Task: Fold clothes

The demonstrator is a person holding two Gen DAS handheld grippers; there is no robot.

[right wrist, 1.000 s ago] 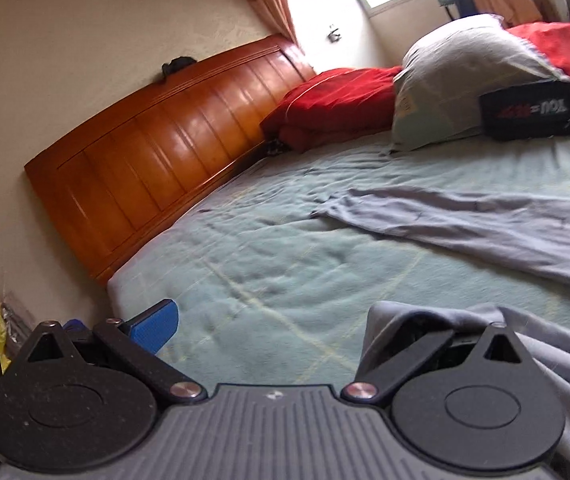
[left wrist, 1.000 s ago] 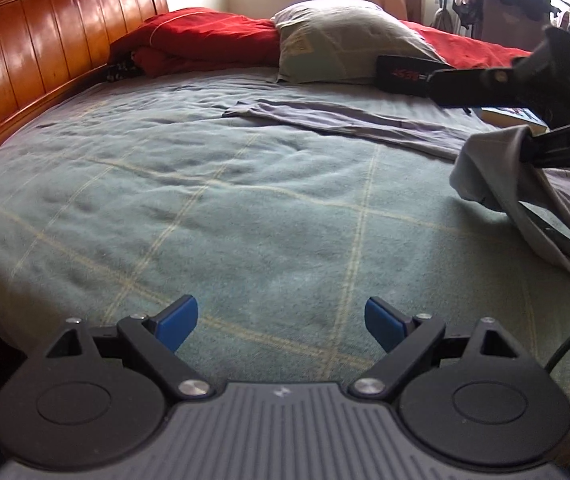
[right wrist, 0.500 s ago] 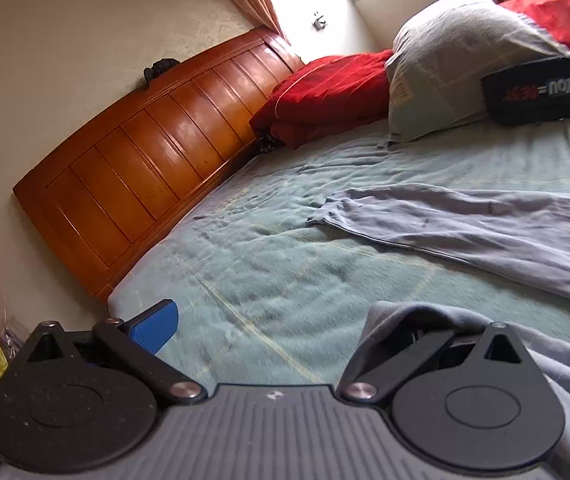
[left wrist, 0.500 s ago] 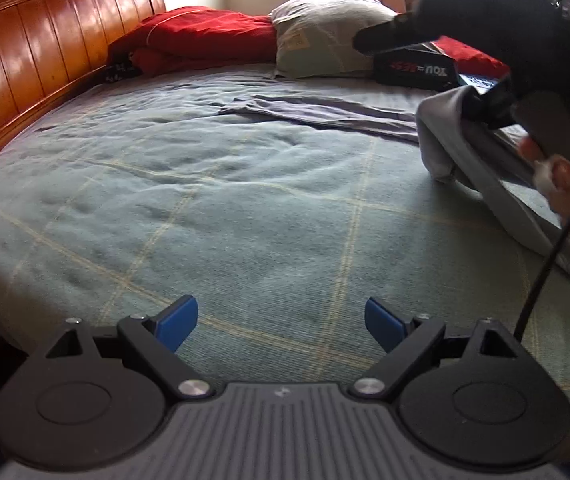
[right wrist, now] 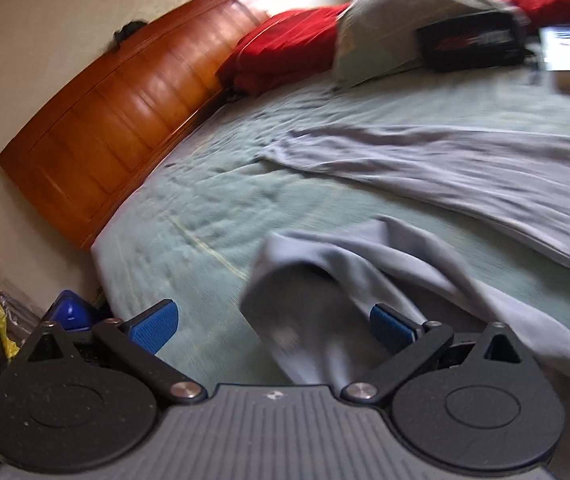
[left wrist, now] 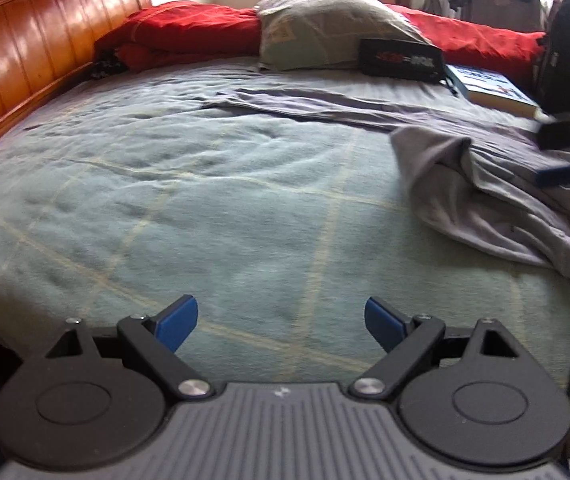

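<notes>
Releasing: right hand-held gripper, jaws now spread, lets shirt fold drop onto bed; left hand-held gripper wide, empty.

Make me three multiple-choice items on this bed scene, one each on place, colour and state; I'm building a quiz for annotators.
1. Where does the black pouch lie?
A. against the pillow
B. on the floor
C. on the headboard

2. What colour is the garment being folded?
A. red
B. grey
C. yellow

3. How stands the left tool?
A. shut on cloth
B. open, empty
C. out of view

Answers: 1 A, the pouch leans at the pillow's right side. 2 B, the cloth on the green blanket is grey. 3 B, its blue pads sit wide apart with only blanket between.
</notes>
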